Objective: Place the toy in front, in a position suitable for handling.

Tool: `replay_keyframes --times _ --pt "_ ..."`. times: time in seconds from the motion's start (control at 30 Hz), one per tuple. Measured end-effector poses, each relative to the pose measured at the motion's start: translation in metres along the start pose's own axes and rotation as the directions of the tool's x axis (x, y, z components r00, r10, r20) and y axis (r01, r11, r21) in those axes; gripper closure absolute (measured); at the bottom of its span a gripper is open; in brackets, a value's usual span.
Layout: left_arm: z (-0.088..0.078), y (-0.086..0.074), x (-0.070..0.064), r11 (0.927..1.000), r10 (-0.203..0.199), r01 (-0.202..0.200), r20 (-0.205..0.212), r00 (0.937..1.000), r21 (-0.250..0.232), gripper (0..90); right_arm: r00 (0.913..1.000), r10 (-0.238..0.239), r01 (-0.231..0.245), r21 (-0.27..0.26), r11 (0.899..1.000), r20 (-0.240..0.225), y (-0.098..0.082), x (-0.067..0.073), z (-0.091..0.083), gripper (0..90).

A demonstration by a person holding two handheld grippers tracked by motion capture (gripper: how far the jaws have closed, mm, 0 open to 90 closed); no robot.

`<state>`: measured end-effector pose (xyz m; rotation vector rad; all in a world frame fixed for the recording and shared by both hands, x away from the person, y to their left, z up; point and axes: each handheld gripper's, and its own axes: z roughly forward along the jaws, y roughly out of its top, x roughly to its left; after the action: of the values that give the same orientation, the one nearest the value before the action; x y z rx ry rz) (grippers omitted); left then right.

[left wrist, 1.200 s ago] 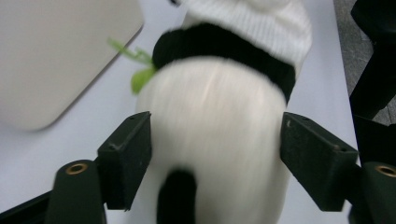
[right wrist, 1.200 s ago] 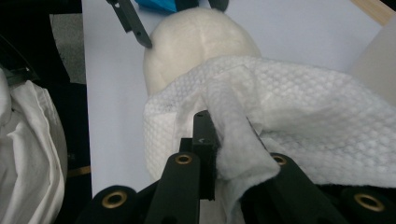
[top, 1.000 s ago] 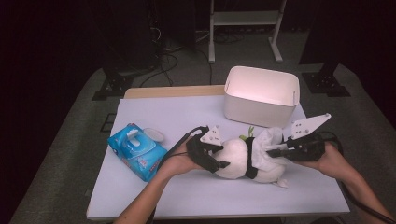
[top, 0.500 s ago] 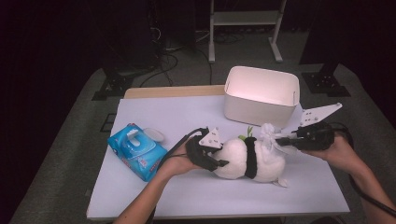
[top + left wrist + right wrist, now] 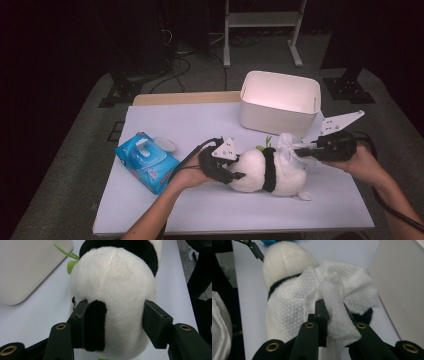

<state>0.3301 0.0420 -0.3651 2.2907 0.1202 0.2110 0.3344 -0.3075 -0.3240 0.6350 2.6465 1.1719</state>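
The white tabletop (image 5: 200,130) lies in a dark room, with grey floor, cables and a white stand's legs behind it. At its far right stands a cream bin (image 5: 278,102); the high view does not show its floor. The panda plush (image 5: 267,172) lies on its side in the near middle of the tabletop, just in front of the bin. In the left claw's view its lower part is cut off by the frame. A white wet wipe (image 5: 329,287) is draped over the plush's right end, hiding what is beneath. The blue wipes pack (image 5: 146,161) lies at the left, well apart from the plush, its lid open.

The left claw (image 5: 231,167) has just been closing; its pads (image 5: 156,322) now press the plush's white end from both sides. The right claw (image 5: 332,315) is clenched on a bunched fold of the wipe. A small green sprig (image 5: 68,257) sticks out beside the plush, near the bin.
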Motion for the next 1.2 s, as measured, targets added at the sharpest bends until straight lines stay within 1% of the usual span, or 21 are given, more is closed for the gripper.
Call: replay_keyframes --times 0.1,0.13,0.17,0.2,0.23,0.27,0.33,0.4,0.57,0.63,0.73,0.77,0.8,0.87,0.93,1.0,1.13,1.2 --pt "0.0 0.0 0.001 1.0 -0.001 0.001 -0.002 1.0 0.004 42.9 0.9997 0.013 -0.013 0.01 1.0 0.019 -0.005 -0.003 -0.003 80.9" --pt "0.0 0.0 0.001 1.0 0.001 -0.001 -0.003 1.0 0.006 42.9 0.9997 0.019 -0.019 0.01 1.0 0.017 -0.006 -0.003 -0.004 80.9" --pt "0.0 0.001 0.0 1.0 -0.001 0.001 -0.004 1.0 0.004 43.0 0.9997 0.026 -0.026 0.003 1.0 0.007 -0.008 -0.004 -0.004 81.2" --pt "0.0 0.002 0.001 0.9999 0.01 -0.01 -0.006 0.9999 0.009 43.0 0.9996 0.029 -0.029 -0.004 1.0 0.002 -0.009 -0.003 -0.004 81.2" --pt "0.0 0.003 0.001 1.0 0.009 -0.009 -0.006 0.9999 0.004 43.1 0.9995 0.03 -0.03 -0.011 0.999 -0.004 -0.009 -0.002 -0.003 81.4" --pt "0.0 0.004 0.001 0.9999 0.014 -0.014 -0.006 0.9999 0.005 43.3 0.9996 0.026 -0.026 -0.016 1.0 -0.01 -0.009 -0.001 -0.003 81.6" --pt "0.0 0.006 0.002 1.0 0.009 -0.009 -0.002 1.0 -0.004 43.5 0.9993 0.017 -0.018 -0.029 0.999 -0.033 -0.007 0.003 -0.002 81.9" --pt "0.0 0.008 0.002 0.9999 0.009 -0.009 0.001 1.0 -0.013 43.7 0.9989 0.007 -0.009 -0.029 1.0 -0.047 -0.005 0.007 0.0 82.0" --pt "0.001 0.015 0.001 0.9994 0.024 -0.024 -0.005 0.9997 -0.026 43.7 0.9959 -0.046 0.044 -0.019 0.999 -0.079 0.009 0.021 0.011 82.1" --pt "0.001 0.017 0.0 0.9992 0.026 -0.026 -0.007 0.9996 -0.029 43.7 0.9935 -0.065 0.064 -0.018 0.998 -0.093 0.014 0.026 0.017 82.0" --pt "0.001 0.018 0.0 0.9993 0.023 -0.023 -0.009 0.9997 -0.028 43.5 0.9887 -0.109 0.11 0.001 0.994 -0.103 0.021 0.034 0.026 82.1" --pt "0.0 0.016 0.001 0.9994 0.02 -0.02 -0.005 0.9998 -0.029 43.1 0.9892 -0.11 0.112 0.011 0.994 -0.096 0.022 0.034 0.028 82.2" --pt "0.0 0.015 0.002 0.9992 0.007 -0.007 0.003 1.0 -0.041 42.4 0.9896 -0.107 0.109 0.011 0.994 -0.096 0.021 0.033 0.028 82.4" --pt "0.0 0.013 0.003 0.9983 -0.005 0.006 0.012 0.9999 -0.058 40.8 0.9905 -0.099 0.101 0.016 0.995 -0.095 0.018 0.03 0.027 82.7" --pt "0.0 0.012 0.004 0.9966 -0.016 0.017 0.019 0.9997 -0.08 38.2 0.992 -0.083 0.085 0.015 0.996 -0.095 0.014 0.029 0.026 82.9" --pt "-0.001 0.012 0.005 0.9948 -0.025 0.028 0.028 0.9993 -0.099 36.5 0.9927 -0.082 0.083 0.015 0.996 -0.089 0.011 0.028 0.024 82.9" --pt "-0.004 0.011 0.007 0.9912 -0.044 0.049 0.044 0.9981 -0.123 34.5 0.9937 -0.073 0.074 0.011 0.997 -0.085 0.005 0.028 0.02 83.0" --pt "-0.005 0.01 0.009 0.99 -0.056 0.061 0.048 0.9973 -0.127 33.0 0.9943 -0.066 0.067 0.01 0.998 -0.084 0.002 0.027 0.018 83.0"
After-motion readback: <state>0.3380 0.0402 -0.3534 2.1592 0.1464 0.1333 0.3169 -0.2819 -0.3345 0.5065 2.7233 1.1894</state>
